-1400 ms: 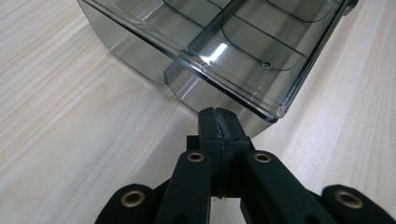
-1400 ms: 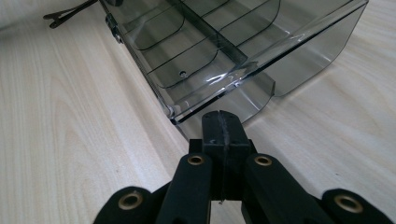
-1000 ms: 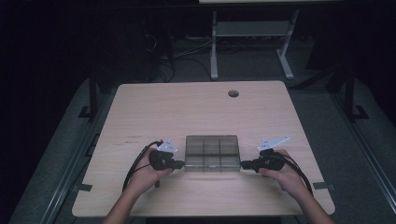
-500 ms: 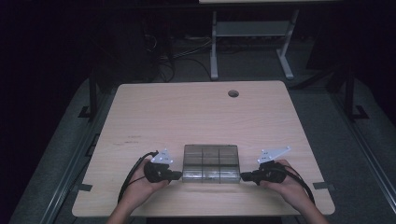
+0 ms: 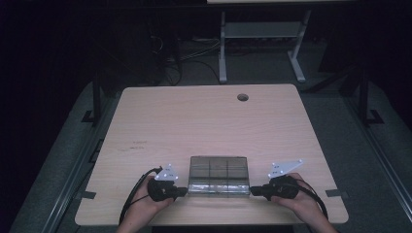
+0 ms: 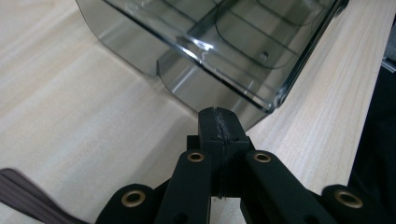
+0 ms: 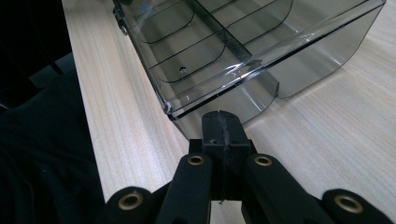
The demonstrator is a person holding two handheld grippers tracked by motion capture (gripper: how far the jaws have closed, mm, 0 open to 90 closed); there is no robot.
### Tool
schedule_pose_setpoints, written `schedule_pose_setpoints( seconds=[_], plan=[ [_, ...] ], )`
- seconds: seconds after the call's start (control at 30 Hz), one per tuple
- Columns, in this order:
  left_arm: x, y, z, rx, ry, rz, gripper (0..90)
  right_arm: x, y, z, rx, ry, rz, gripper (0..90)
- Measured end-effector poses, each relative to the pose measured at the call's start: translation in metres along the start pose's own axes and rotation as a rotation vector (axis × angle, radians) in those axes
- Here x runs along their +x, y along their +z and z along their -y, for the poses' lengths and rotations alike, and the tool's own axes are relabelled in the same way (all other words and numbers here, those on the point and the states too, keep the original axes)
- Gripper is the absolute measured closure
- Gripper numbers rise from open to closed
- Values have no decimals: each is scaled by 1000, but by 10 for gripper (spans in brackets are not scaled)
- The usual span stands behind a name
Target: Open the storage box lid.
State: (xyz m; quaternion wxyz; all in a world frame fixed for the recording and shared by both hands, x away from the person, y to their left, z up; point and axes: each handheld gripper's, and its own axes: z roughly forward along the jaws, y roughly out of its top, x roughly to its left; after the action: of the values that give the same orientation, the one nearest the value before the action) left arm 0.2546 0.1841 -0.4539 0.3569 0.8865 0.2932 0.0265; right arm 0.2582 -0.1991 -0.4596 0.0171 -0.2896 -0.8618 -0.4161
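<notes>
the left tool (image 5: 180,192) has its two black jaws pressed flat together, nothing between them, as the left gripper view shows with the seam of the closed jaws running straight up the middle (image 6: 218,128). its tip sits at the left end wall of the clear box (image 5: 218,175), low down near the front corner; whether it presses on the wall or stops just short cannot be told. the right tool (image 5: 255,191) is likewise fully closed on nothing, its joined jaws (image 7: 221,133) pointing at the right end wall of the same box, again right at the wall near its lower front corner. the two tools face each other with the box between them.

the clear box (image 6: 219,42) is a smoky transparent plastic organiser with inner dividers forming several compartments (image 7: 219,44); all of these that can be seen hold nothing. it stands flat on the desk (image 5: 204,121), close to the near edge and roughly midway across its width.

each tool is held in a hand coming in from the bottom of the high view, the left hand (image 5: 148,201) and the right hand (image 5: 301,201), with a grey three-cornered plate on top and a cable looping behind. farther up the pale wooden desk, a round cable hole (image 5: 243,97) sits near the far edge. beyond the desk, a metal stand (image 5: 260,43) rises from the dark floor.
</notes>
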Motion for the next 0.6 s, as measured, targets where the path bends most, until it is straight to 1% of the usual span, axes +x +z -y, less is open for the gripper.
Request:
schedule_pose_setpoints(
  seconds=[0.1, 0.17, 0.23, 0.27, 0.33, 0.37, 0.4, 0.43, 0.5, 0.57, 0.6],
  plan=[
    [1, 0, 2, -10, -11, 10, 900, -2, 0, 1, -11, 1, -1, 900],
    [2, -2, 2, -16, -11, 4, 900, -2, -2, 1, -18, 1, 7, 900],
    [3, -5, 4, -36, -22, -6, 900, -3, -4, 2, -31, 4, 16, 900],
    [4, -8, 5, -34, -9, -11, 900, -4, -6, 3, -34, 3, 18, 900],
    [3, -11, 6, -47, -17, -7, 900, -3, -10, 5, -35, 5, 23, 900],
    [2, -12, 7, -54, -18, -10, 900, -2, -11, 6, -34, 7, 21, 900],
    [1, -14, 9, -51, -11, -12, 900, 0, -12, 7, -31, 6, 21, 900],
    [-1, -15, 12, -62, -22, -9, 900, 2, -14, 8, -29, 8, 20, 900],
    [-4, -17, 16, -73, -22, 2, 900, 6, -15, 9, -36, 15, 11, 900],
    [-7, -20, 19, -80, -21, 9, 900, 11, -16, 12, -35, 13, 6, 900],
    [-9, -20, 20, -84, -17, 5, 900, 14, -15, 13, -35, 7, 5, 900]
  ],
)
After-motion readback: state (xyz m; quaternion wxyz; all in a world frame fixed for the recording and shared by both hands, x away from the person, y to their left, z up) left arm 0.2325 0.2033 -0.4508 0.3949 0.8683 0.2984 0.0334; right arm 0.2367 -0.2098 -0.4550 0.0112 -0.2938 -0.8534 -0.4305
